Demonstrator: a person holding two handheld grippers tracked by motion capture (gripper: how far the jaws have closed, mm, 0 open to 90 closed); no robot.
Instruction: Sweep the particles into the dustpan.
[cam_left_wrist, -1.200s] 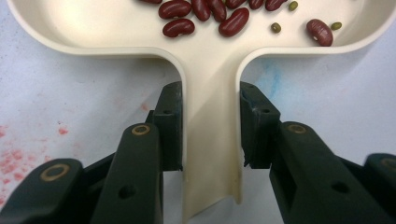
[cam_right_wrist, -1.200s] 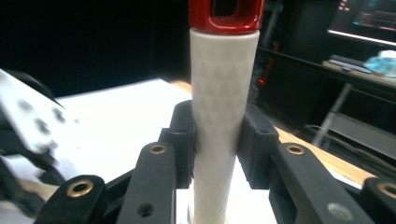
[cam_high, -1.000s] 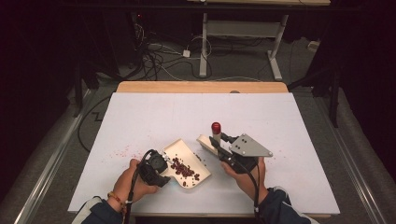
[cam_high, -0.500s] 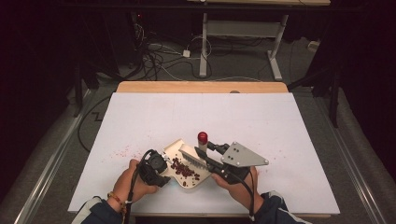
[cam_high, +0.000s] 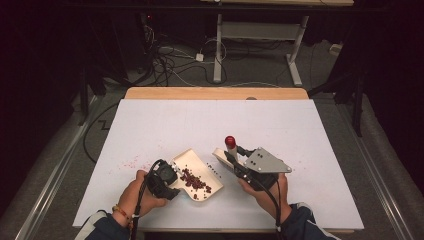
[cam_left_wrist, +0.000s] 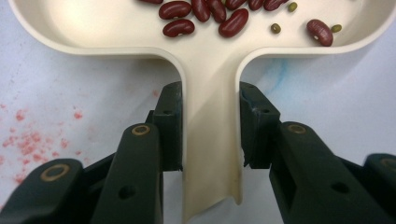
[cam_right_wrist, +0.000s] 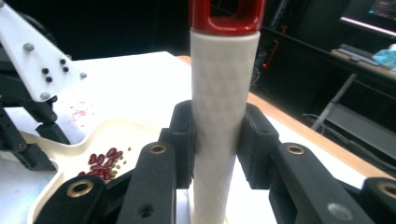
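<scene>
On the white table (cam_high: 280, 125) a cream dustpan (cam_high: 197, 170) lies near the person's edge, left of centre, holding a cluster of dark red kidney beans (cam_high: 195, 181) and a few small green beans (cam_left_wrist: 276, 28). The left gripper (cam_high: 167, 176) comes in from the near left and is clamped on the dustpan's flat handle (cam_left_wrist: 210, 140); in the left gripper view both black pads press against the handle's two sides, with the pan's curved back wall just beyond them. Faint pink-red speckles (cam_high: 131, 162) mark the table left of the pan (they also show beside the jaws in the left gripper view).

The right gripper (cam_high: 234, 159) sits just right of the dustpan and grips a cream brush handle (cam_right_wrist: 224, 107) with a red loop cap (cam_right_wrist: 227, 14). In the right gripper view the textured handle stands upright between the jaws, both pads tight against it. From above, the red cap (cam_high: 230, 141) points toward the far side, and a pale brush head (cam_high: 220, 154) lies beside the pan's right edge; whether it touches the pan cannot be told. A few dark specks (cam_high: 214, 169) lie on the table between pan and brush
</scene>
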